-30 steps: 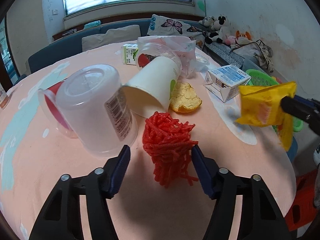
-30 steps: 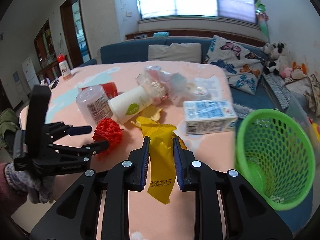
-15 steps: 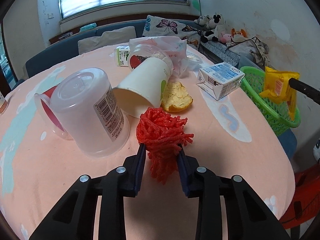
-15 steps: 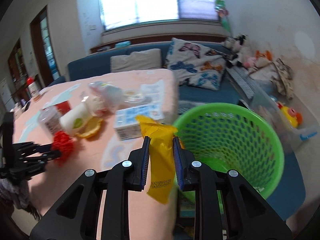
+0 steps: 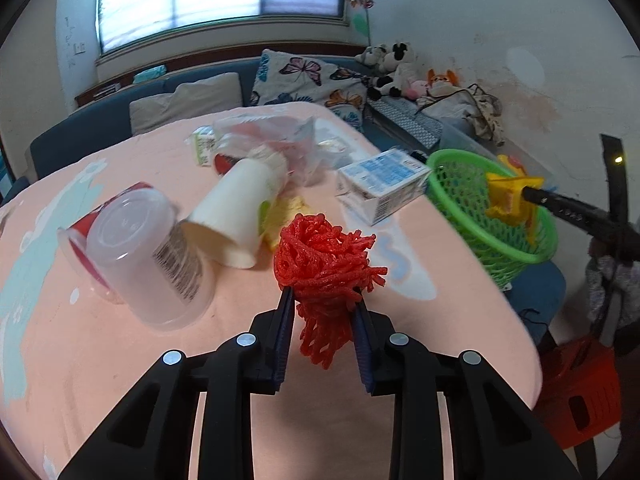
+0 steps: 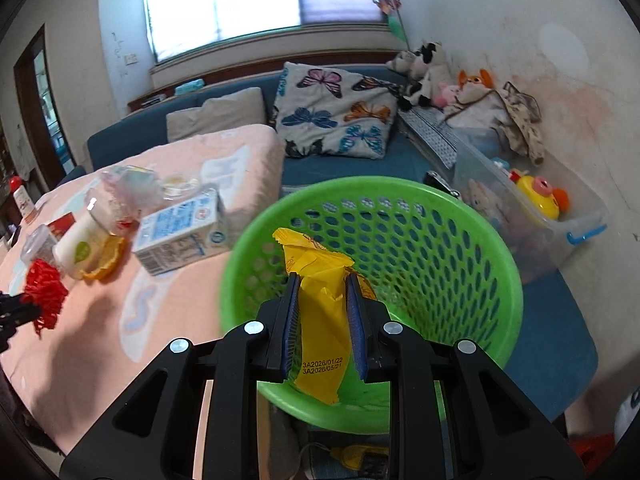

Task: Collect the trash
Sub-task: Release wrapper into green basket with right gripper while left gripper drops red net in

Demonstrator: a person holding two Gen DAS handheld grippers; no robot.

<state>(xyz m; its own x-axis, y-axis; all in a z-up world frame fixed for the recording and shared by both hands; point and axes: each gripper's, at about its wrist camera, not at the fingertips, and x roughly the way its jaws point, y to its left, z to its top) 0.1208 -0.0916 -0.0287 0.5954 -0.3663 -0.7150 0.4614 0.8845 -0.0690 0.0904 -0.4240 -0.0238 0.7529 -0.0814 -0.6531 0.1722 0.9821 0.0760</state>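
Down my left wrist view, my left gripper (image 5: 322, 300) is clamped on a red foam net (image 5: 326, 264), its pads pinching the bunched mesh from both sides and holding it clear of the pink counter (image 5: 120, 360). Beyond it a clear plastic cup (image 5: 148, 264) lies on its side, a white paper cup (image 5: 236, 212) lies tipped just beside it, and a piece of orange peel (image 5: 286, 210) sits against the paper cup. A blue-and-white milk carton (image 5: 380, 186) rests near the counter's right edge, next to a green basket (image 5: 492, 236). My right gripper (image 5: 524, 196) reaches in from the right with a yellow wrapper (image 5: 506, 200) above the basket's opening. From my right wrist view, that right gripper (image 6: 323, 292) is squeezed onto the yellow wrapper (image 6: 320, 304), which hangs between the pads directly over the mouth of the green basket (image 6: 460, 248). Off to the left the milk carton (image 6: 180, 232) and the red foam net (image 6: 44, 296) appear over the counter (image 6: 100, 340).
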